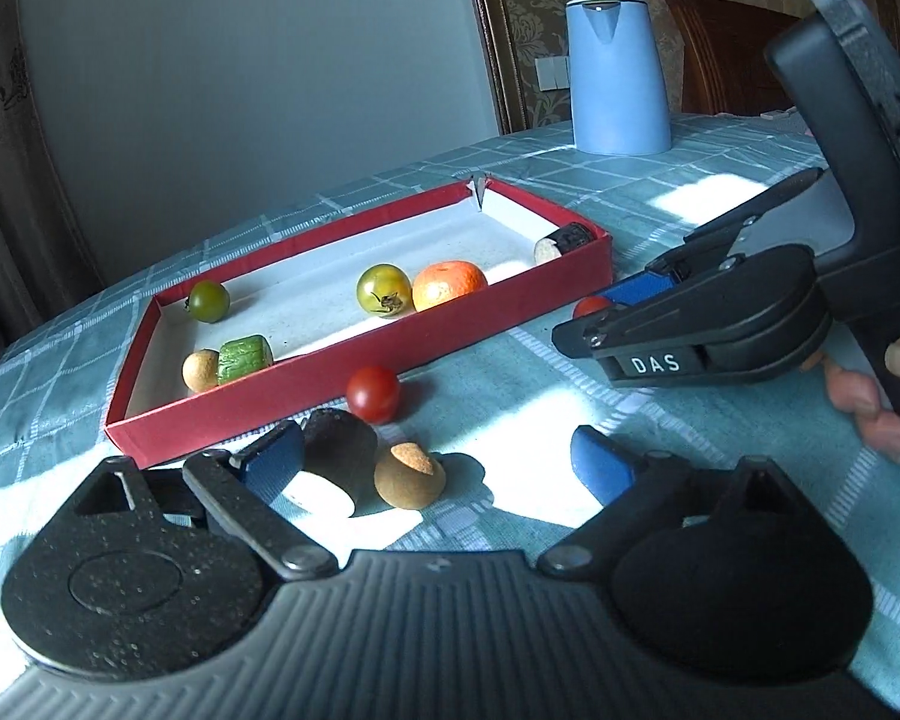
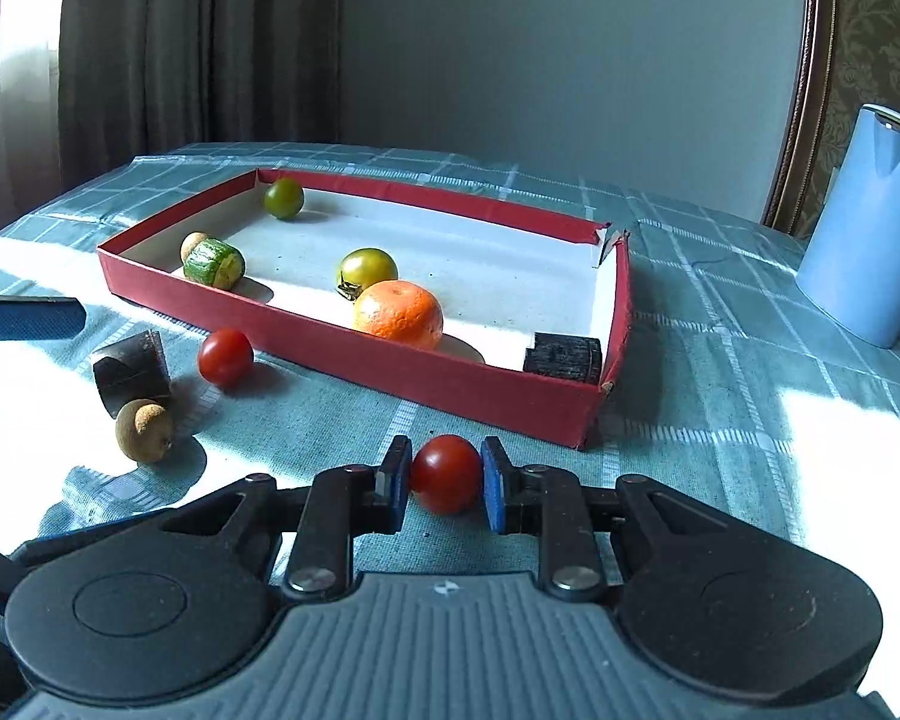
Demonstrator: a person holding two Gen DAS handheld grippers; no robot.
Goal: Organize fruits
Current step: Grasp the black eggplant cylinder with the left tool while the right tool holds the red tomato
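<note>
- Presently, right gripper (image 2: 447, 474): closed on a red cherry tomato (image 2: 446, 472), round with no clear long axis, held just before the near wall of the red box (image 2: 354, 341).
- Left gripper (image 1: 438, 459): jaws spread wide, holding nothing, low over the worktop (image 1: 678, 192).
- Red box, long axis running left-near to right-far in the right wrist view: two green tomatoes (image 2: 284, 197) (image 2: 367, 267), orange (image 2: 398, 313), green cylinder (image 2: 213, 262), dark block (image 2: 564, 357).
- Outside the box: second red tomato (image 2: 225, 356), dark cylinder (image 2: 131, 369), cork-coloured ball (image 2: 144, 430).
</note>
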